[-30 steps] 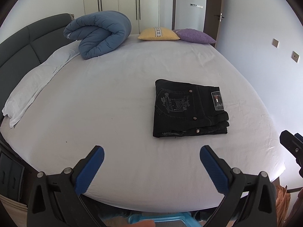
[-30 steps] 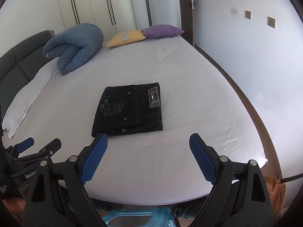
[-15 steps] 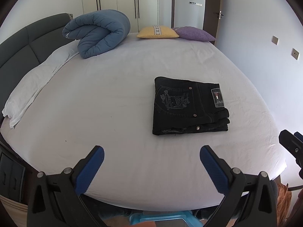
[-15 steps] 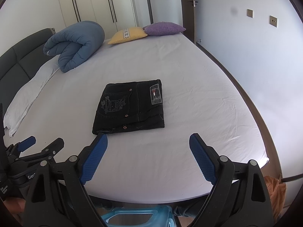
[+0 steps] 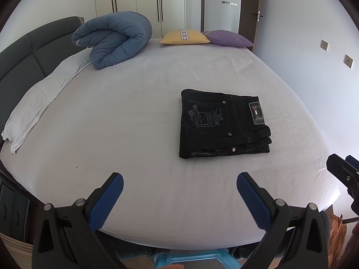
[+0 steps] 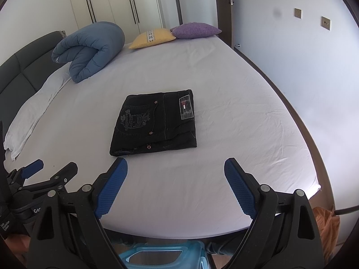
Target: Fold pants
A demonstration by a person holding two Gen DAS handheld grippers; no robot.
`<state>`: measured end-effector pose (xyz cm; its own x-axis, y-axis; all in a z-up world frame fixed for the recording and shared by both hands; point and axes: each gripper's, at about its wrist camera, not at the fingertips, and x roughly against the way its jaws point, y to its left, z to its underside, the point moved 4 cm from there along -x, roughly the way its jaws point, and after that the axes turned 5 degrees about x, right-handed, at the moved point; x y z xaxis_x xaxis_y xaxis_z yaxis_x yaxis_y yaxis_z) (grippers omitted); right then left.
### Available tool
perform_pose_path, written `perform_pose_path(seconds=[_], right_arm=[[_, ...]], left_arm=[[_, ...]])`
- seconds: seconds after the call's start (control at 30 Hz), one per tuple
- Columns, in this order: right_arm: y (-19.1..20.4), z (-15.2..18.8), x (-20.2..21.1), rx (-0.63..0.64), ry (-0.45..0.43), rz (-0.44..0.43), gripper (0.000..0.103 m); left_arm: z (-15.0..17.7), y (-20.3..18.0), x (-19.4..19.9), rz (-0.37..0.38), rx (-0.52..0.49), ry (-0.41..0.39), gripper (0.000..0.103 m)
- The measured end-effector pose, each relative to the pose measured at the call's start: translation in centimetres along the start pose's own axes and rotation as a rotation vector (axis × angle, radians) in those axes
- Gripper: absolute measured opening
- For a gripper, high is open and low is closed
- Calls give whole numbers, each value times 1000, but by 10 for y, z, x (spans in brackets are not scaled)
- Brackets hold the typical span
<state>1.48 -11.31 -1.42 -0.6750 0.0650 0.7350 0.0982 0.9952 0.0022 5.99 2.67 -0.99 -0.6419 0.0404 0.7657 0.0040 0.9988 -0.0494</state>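
Black jeans (image 5: 222, 124) lie folded into a flat rectangle on the white bed sheet (image 5: 134, 116), back pocket embroidery and a label facing up. They also show in the right wrist view (image 6: 154, 123). My left gripper (image 5: 179, 188) is open and empty, held over the bed's near edge, well short of the jeans. My right gripper (image 6: 176, 174) is open and empty, also near the front edge, just short of the jeans' near side. The left gripper shows at the left of the right wrist view (image 6: 51, 170).
A rolled blue duvet (image 5: 114, 39) lies at the far left by the dark headboard (image 5: 27, 53). A yellow pillow (image 5: 184, 37) and a purple pillow (image 5: 228, 38) sit at the far edge. A blue plastic stool (image 6: 161, 255) stands below the bed's front edge.
Both grippers have pulled back and tilted slightly, so the jeans sit a little lower in view. The jeans have not moved. Both grippers stay open.
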Motion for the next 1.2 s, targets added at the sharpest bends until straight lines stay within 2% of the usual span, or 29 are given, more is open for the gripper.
perform_pose_path(seconds=[1.2], right_arm=[[-3,4,-15,-7,28,-14,88]], left_arm=[[4,2,-11,16,-17,25,103]])
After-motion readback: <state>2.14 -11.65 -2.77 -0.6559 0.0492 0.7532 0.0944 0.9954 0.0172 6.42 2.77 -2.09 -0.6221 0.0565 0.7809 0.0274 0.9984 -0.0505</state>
